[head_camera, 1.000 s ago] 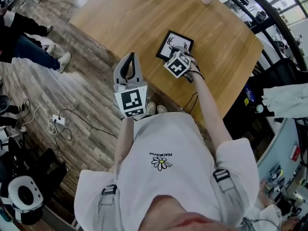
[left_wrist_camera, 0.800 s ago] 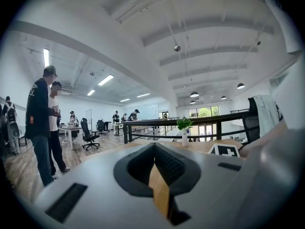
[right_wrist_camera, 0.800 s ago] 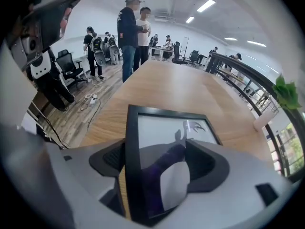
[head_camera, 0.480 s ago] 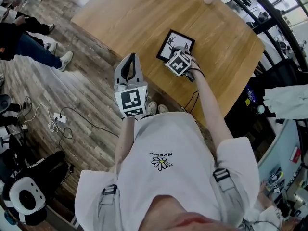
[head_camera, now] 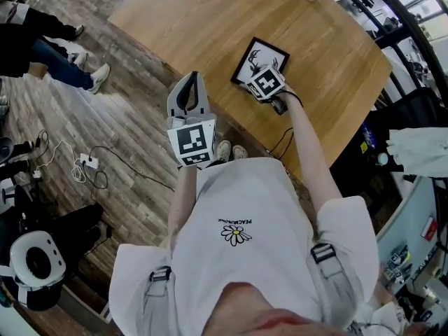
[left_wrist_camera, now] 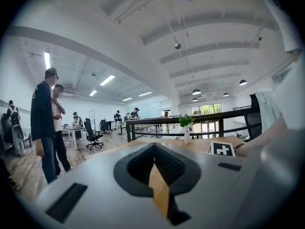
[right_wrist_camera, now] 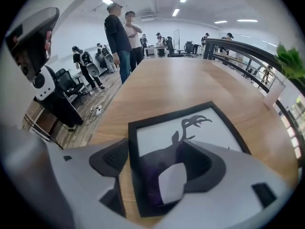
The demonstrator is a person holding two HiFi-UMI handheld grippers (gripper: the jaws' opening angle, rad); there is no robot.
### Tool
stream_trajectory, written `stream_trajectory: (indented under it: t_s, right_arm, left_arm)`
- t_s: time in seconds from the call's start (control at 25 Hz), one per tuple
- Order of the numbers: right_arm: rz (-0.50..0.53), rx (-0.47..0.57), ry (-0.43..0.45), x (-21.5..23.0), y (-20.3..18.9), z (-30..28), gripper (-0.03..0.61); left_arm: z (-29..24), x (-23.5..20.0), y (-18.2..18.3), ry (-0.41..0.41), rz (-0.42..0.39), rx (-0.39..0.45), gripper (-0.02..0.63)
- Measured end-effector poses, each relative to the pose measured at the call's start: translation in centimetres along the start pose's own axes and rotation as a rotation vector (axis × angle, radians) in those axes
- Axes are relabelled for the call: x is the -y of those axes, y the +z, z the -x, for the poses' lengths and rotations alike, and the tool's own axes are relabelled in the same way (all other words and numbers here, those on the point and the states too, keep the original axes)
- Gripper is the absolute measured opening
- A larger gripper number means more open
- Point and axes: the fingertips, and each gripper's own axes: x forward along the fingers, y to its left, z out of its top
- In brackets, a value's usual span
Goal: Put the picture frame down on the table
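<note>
Between the jaws of the right tool (right_wrist_camera: 155, 170), just opening and now wide apart, the picture frame (head_camera: 270, 50) lies flat on the bench (head_camera: 210, 19); placement judged complete; left tool (head_camera: 187, 82) closed, empty.

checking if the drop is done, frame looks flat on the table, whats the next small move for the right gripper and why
Probably lift the right gripper straight up, clear of the picture frame. The frame lies flat on the wooden table, and the jaws have just been opening: they stand wide with its near edge between them, not pressing it.
</note>
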Motion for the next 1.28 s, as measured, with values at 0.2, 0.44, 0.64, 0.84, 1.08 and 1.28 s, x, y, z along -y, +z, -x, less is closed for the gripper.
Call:
stream_trajectory:
  t_s: [0.2, 0.44, 0.64, 0.84, 1.08, 1.28]
  right_arm:
    - [0.063, -0.023, -0.024, -0.1, -0.3, -0.1, 0.360]
    - [0.114, 0.022, -0.035, -0.3, 0.5, -0.3, 0.360]
    - [0.086, 0.218, -0.161, 0.5, 4.8, 4.0, 0.360]
    - [0.023, 0.556, -0.353, 1.6, 10.2, 11.6, 0.360]
    - [-0.016, 0.842, -0.379, -1.0, 13.2, 19.8, 0.360]
    - [-0.022, 0.982, -0.334, -4.4, 14.1, 24.0, 0.359]
  left_arm:
    - [0.0, 0.0, -0.1, 0.007, 0.000, 0.000, 0.015]
    - [0.1, 0.0, 0.0, 0.006, -0.003, 0.003, 0.017]
    - [0.6, -0.3, -0.1, 0.015, 0.011, 0.005, 0.017]
    - [0.9, -0.5, 0.3, 0.018, 0.036, 0.020, 0.017]
    - [1.6, -0.8, 1.9, 0.026, 0.055, 0.068, 0.017]
    - [1.9, -0.7, 2.0, 0.026, 0.055, 0.071, 0.017]
